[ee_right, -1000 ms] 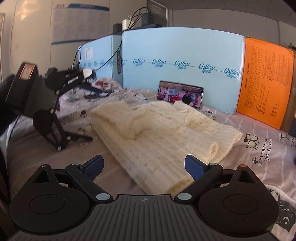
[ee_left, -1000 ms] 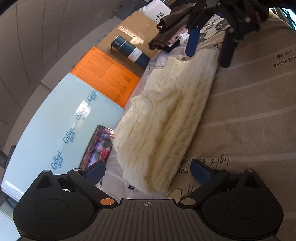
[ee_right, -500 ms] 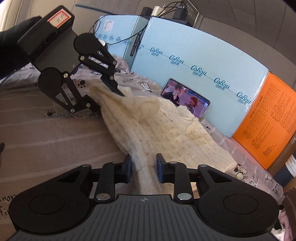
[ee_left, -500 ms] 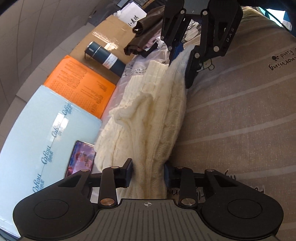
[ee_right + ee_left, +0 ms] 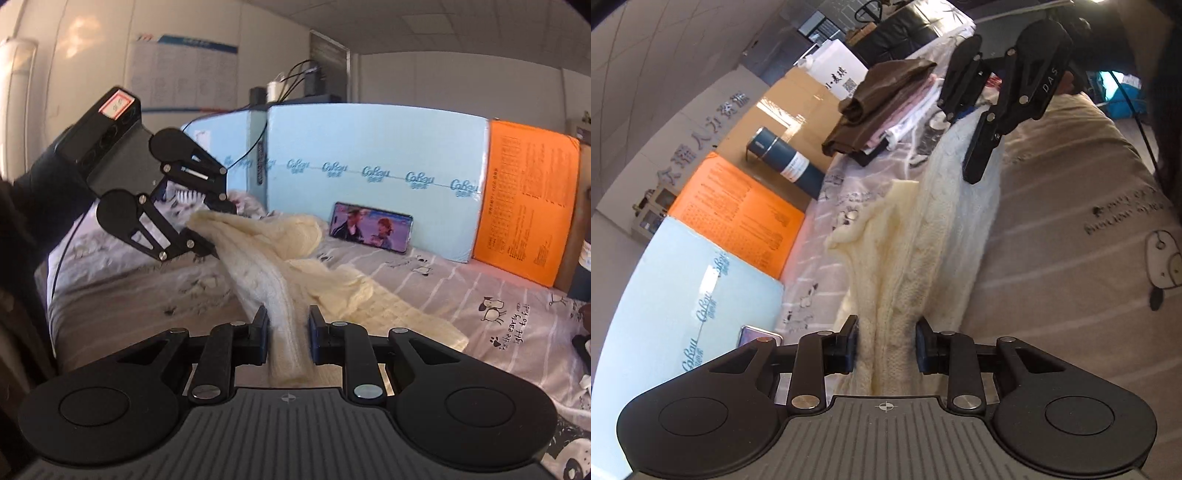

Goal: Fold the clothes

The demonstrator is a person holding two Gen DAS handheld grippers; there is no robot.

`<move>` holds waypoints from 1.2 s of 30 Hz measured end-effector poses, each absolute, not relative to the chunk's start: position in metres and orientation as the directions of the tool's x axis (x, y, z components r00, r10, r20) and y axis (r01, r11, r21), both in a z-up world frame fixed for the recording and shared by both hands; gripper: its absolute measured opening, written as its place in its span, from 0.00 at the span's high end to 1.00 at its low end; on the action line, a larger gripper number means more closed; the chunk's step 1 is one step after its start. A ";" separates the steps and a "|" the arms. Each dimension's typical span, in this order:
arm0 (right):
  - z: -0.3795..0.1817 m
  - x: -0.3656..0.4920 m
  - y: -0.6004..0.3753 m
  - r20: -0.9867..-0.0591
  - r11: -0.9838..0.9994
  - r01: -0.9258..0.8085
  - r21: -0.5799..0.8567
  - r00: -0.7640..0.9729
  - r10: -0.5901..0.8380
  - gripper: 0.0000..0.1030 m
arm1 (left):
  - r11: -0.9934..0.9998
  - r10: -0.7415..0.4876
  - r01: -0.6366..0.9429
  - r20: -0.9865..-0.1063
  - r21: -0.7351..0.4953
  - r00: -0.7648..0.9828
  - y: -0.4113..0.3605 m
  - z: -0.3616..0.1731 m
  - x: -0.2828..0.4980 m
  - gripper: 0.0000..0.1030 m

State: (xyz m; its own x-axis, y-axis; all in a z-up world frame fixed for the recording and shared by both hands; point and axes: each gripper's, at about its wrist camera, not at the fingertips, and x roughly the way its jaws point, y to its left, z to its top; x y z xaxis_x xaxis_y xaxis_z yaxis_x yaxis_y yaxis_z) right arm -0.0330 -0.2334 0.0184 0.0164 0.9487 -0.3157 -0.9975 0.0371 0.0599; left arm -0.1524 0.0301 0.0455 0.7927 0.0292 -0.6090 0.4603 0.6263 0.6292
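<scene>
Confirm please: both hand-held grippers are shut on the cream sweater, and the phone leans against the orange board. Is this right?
Not quite. The phone leans against the light blue board, not the orange board; the right wrist view shows it. Both the left hand-held gripper and the right hand-held gripper are shut on the cream sweater.

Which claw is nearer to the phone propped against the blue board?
Left. The left claw grips the sweater beside the phone; the right claw grips its far end.

Warm daylight washes the striped bed (image 5: 480, 288) from one side. Fisheye lenses bend walls and darken corners. The cream sweater (image 5: 288, 332) smears with motion blur near the lens; the phone (image 5: 371, 227) screen glows sharp.
</scene>
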 end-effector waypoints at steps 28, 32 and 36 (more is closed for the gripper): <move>0.001 0.045 -0.213 -0.096 0.090 -0.901 0.425 0.054 0.994 0.81 | 0.627 -0.702 0.508 -0.146 -0.591 0.697 0.192 -0.017 -0.094 0.47; -0.001 0.049 -0.204 -0.154 0.165 -0.886 0.434 0.107 0.982 0.81 | 0.624 -0.698 0.472 -0.173 -0.622 0.695 0.198 -0.026 -0.078 0.50; -0.003 0.059 -0.195 -0.237 0.289 -0.837 0.464 0.197 0.951 0.81 | 0.752 -0.579 0.355 -0.298 -0.556 0.759 0.193 -0.019 -0.054 0.31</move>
State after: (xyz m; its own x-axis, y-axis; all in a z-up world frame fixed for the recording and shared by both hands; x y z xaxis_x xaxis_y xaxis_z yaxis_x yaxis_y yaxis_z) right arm 0.0591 -0.1946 -0.0031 0.1967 0.9515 -0.2366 -0.8373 0.2885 0.4643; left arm -0.0537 0.1926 -0.0185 0.7591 -0.5787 -0.2981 0.3547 0.7516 -0.5561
